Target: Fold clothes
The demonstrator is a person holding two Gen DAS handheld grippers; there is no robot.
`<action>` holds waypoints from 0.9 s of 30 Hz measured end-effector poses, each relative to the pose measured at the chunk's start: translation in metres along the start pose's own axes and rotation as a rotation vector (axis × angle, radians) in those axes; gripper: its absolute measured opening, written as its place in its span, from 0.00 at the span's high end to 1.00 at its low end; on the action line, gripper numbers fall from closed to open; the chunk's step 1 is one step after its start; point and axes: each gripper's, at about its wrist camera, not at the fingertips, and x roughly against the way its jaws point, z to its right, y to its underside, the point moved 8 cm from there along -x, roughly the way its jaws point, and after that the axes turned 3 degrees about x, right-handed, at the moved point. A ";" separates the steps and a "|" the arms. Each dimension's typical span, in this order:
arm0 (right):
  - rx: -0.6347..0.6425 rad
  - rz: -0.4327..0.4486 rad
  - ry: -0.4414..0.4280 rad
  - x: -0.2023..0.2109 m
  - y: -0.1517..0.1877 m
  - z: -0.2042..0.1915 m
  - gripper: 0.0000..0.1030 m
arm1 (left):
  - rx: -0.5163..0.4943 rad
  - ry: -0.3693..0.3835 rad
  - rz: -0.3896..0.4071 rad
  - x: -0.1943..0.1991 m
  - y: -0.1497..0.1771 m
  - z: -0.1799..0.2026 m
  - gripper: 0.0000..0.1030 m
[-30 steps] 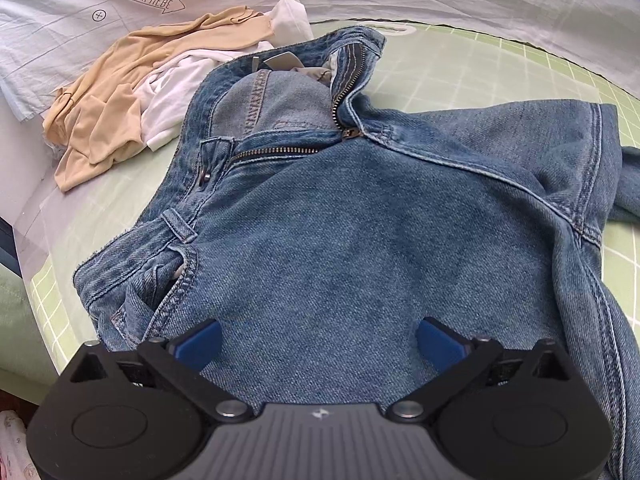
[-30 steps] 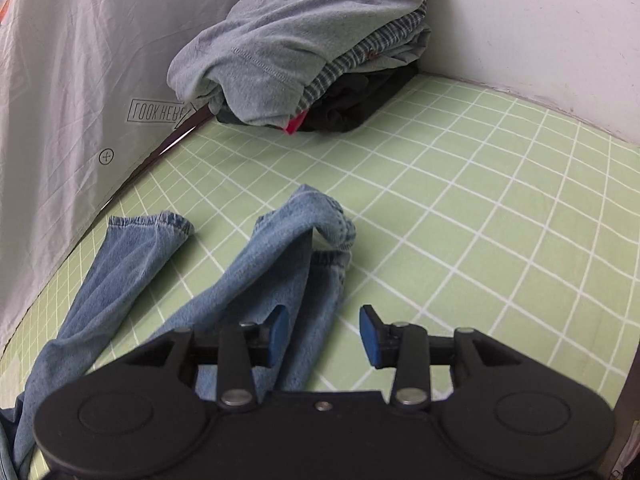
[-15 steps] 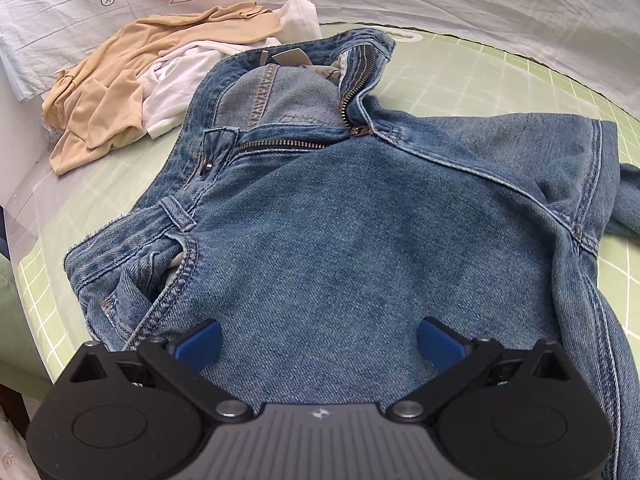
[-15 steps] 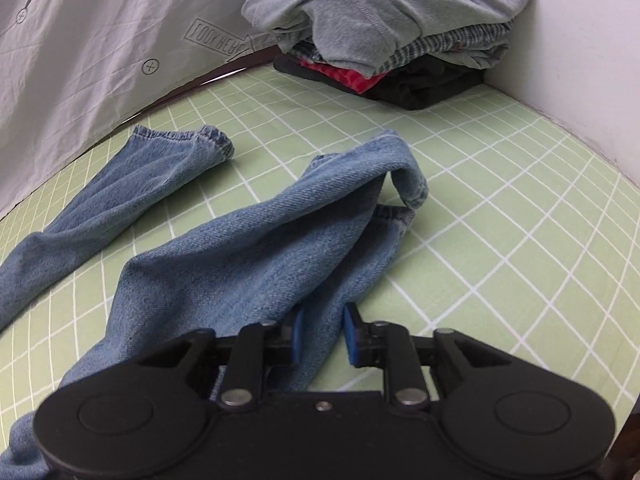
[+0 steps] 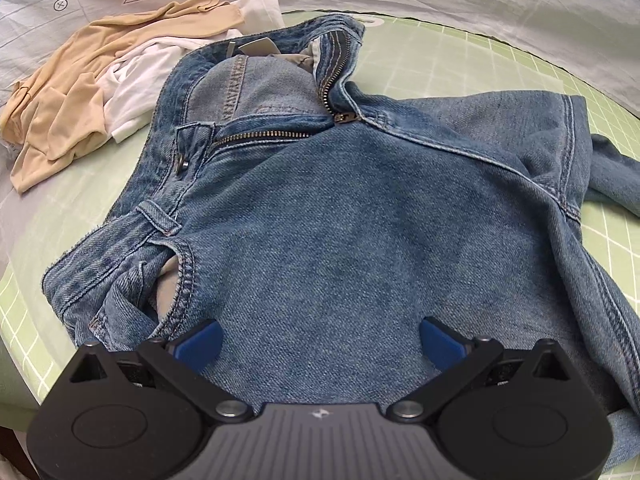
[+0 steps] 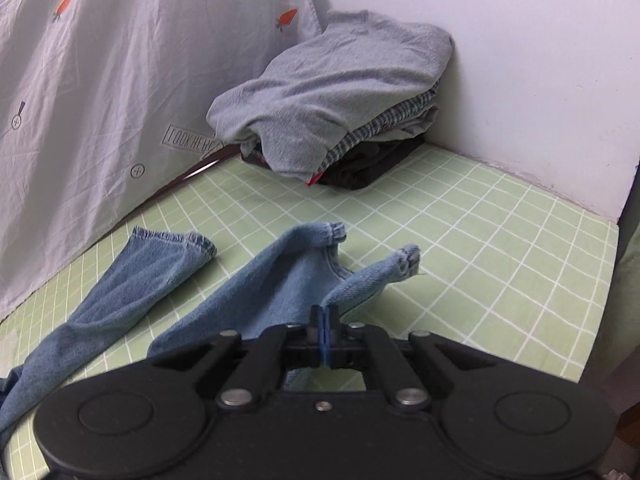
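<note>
While right tool (image 6: 325, 330) pinches jeans (image 6: 280, 280), leg lifted

This was a room in a home. A green checked mat (image 6: 460, 216) lay beside a white wall (image 6: 520, 60), with a carrot-printed sheet (image 6: 100, 80) and a pile of folded clothes (image 6: 332, 100).

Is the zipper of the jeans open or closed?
Open: the jeans zipper teeth lie apart and the waistband gapes.
</note>
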 end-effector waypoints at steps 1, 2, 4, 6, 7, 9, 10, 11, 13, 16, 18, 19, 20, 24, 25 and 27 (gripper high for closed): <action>-0.009 0.015 -0.003 0.005 -0.006 0.000 0.99 | -0.005 0.003 -0.005 0.000 -0.001 0.000 0.00; -0.014 0.029 -0.008 0.009 -0.011 -0.001 0.99 | -0.011 0.005 -0.011 -0.001 -0.001 0.000 0.00; -0.015 0.058 -0.021 0.015 -0.024 -0.005 0.99 | -0.023 0.012 -0.022 -0.002 -0.003 0.000 0.00; 0.000 0.084 -0.034 0.015 -0.037 -0.015 0.99 | -0.034 0.018 -0.030 -0.002 -0.003 0.000 0.00; 0.007 0.094 -0.041 0.013 -0.043 -0.021 0.99 | -0.040 0.020 -0.034 -0.003 -0.004 0.001 0.00; 0.020 0.108 -0.054 0.004 -0.055 -0.035 0.99 | -0.044 0.024 -0.043 -0.003 -0.005 0.001 0.00; 0.028 0.111 -0.061 -0.004 -0.061 -0.043 0.99 | -0.044 0.025 -0.047 -0.004 -0.005 0.001 0.00; 0.037 0.113 -0.069 -0.013 -0.067 -0.053 0.99 | -0.042 0.024 -0.052 -0.004 -0.006 0.001 0.00; 0.057 0.115 -0.084 -0.032 -0.080 -0.073 0.99 | -0.043 0.021 -0.064 -0.005 -0.007 0.002 0.00; 0.085 0.100 -0.120 -0.067 -0.096 -0.110 0.99 | -0.049 0.026 -0.079 -0.007 -0.010 0.003 0.00; 0.106 0.079 -0.145 -0.095 -0.103 -0.139 0.99 | -0.043 0.035 -0.093 -0.009 -0.011 0.003 0.00; 0.117 0.069 -0.158 -0.109 -0.106 -0.154 0.99 | -0.039 0.039 -0.100 -0.009 -0.012 0.002 0.00; 0.126 0.055 -0.170 -0.123 -0.109 -0.169 0.99 | -0.035 0.039 -0.108 -0.010 -0.013 0.002 0.00; 0.096 -0.005 -0.258 -0.166 -0.110 -0.215 0.94 | -0.014 0.024 -0.132 -0.013 -0.018 0.004 0.00; 0.081 -0.019 -0.297 -0.171 -0.109 -0.220 0.90 | -0.011 0.022 -0.135 -0.013 -0.018 0.004 0.00; 0.066 -0.033 -0.356 -0.176 -0.104 -0.228 0.50 | -0.004 0.019 -0.136 -0.013 -0.018 0.004 0.00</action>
